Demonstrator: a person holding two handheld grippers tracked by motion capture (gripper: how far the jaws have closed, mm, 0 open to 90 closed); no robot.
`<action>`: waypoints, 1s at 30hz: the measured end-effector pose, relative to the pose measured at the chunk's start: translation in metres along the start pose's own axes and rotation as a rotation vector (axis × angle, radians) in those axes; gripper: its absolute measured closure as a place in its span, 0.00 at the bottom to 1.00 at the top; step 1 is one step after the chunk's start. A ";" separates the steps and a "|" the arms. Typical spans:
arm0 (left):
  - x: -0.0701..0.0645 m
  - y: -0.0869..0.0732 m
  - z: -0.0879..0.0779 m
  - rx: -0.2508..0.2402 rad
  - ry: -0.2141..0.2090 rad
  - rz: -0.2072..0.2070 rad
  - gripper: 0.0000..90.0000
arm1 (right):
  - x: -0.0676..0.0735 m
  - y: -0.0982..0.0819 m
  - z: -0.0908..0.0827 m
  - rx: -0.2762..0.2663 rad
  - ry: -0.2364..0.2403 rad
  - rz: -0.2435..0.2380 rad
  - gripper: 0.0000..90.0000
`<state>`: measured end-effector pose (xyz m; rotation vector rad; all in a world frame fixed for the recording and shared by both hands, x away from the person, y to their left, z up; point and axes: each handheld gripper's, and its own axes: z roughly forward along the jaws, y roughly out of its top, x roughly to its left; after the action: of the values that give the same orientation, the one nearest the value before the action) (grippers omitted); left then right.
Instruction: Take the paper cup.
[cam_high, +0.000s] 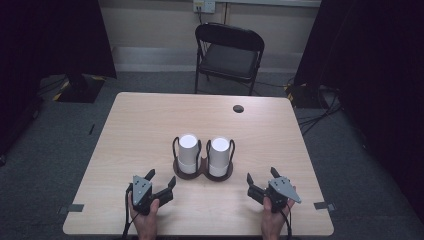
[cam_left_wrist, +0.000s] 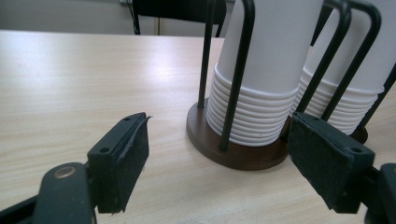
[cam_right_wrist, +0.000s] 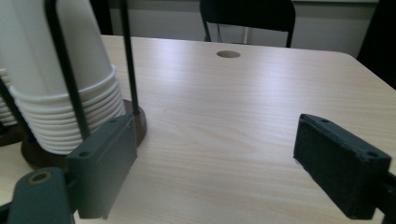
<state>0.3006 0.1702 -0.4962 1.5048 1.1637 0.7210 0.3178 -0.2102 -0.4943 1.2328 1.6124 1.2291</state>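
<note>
Two stacks of upside-down white paper cups, the left stack (cam_high: 188, 152) and the right stack (cam_high: 219, 156), stand in a dark wire holder with a brown base (cam_high: 202, 172) at the table's middle. My left gripper (cam_high: 161, 181) rests open near the front edge, just left of the holder. In the left gripper view the left cup stack (cam_left_wrist: 261, 88) and the base (cam_left_wrist: 243, 156) lie close ahead between the jaws. My right gripper (cam_high: 261, 181) is open at the front right, and the right cup stack (cam_right_wrist: 60, 88) sits by its left jaw. Neither holds anything.
The wooden table (cam_high: 150, 125) has a round cable hole (cam_high: 238, 108) near its far edge. A black folding chair (cam_high: 227, 55) stands beyond the table. Tape marks (cam_high: 325, 205) sit on the front corners. Cables lie on the floor at the right.
</note>
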 end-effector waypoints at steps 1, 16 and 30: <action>0.001 0.000 0.000 0.004 -0.001 -0.004 0.23 | -0.001 0.000 0.000 0.001 -0.015 0.014 0.14; -0.010 0.016 0.002 -0.021 -0.079 0.007 0.23 | -0.004 -0.001 -0.003 -0.035 -0.002 0.035 0.15; -0.038 0.040 0.010 -0.009 -0.208 0.071 0.23 | -0.002 -0.002 -0.004 -0.040 -0.031 0.045 0.15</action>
<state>0.3085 0.1326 -0.4556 1.5792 0.9532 0.5998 0.3140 -0.2135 -0.4948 1.2633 1.5388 1.2578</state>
